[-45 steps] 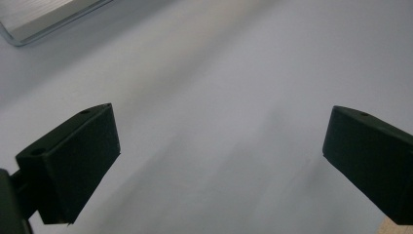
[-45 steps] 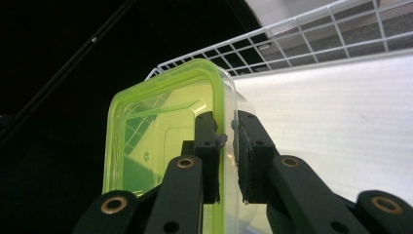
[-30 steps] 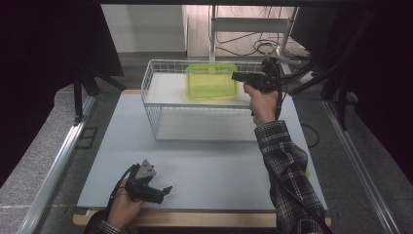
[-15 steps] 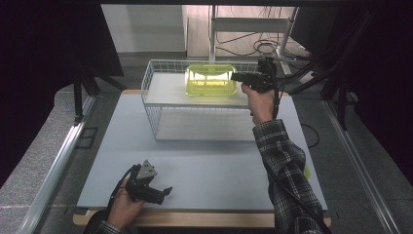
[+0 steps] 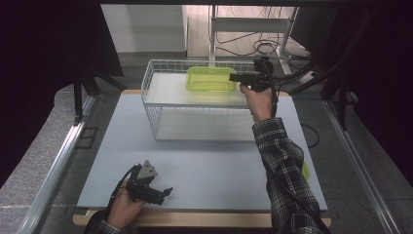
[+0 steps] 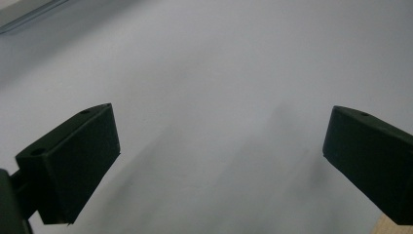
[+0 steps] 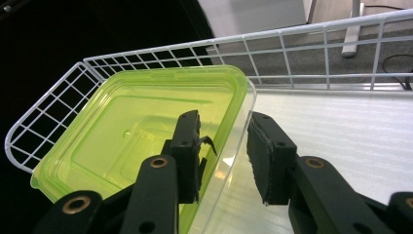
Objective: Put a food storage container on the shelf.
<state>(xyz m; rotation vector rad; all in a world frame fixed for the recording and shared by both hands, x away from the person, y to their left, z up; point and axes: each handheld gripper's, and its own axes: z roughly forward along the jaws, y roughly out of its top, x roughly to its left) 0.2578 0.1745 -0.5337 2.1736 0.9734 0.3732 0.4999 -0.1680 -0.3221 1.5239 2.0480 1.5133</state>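
Green container (image 5: 211, 78) sits in white wire basket (image 5: 151, 83) on pale table (image 5: 204, 170).

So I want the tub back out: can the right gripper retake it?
Probably yes: the right gripper straddles the green tub's near wall, fingers just opening, nothing between.

Right tongs (image 5: 234, 77) reach forward, jaws just opening; left tongs (image 5: 165, 192) rest low, agape.

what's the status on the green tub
Right gripper jaws just opening, astride green tub wall. Tub in wire basket. Left gripper open, idle.
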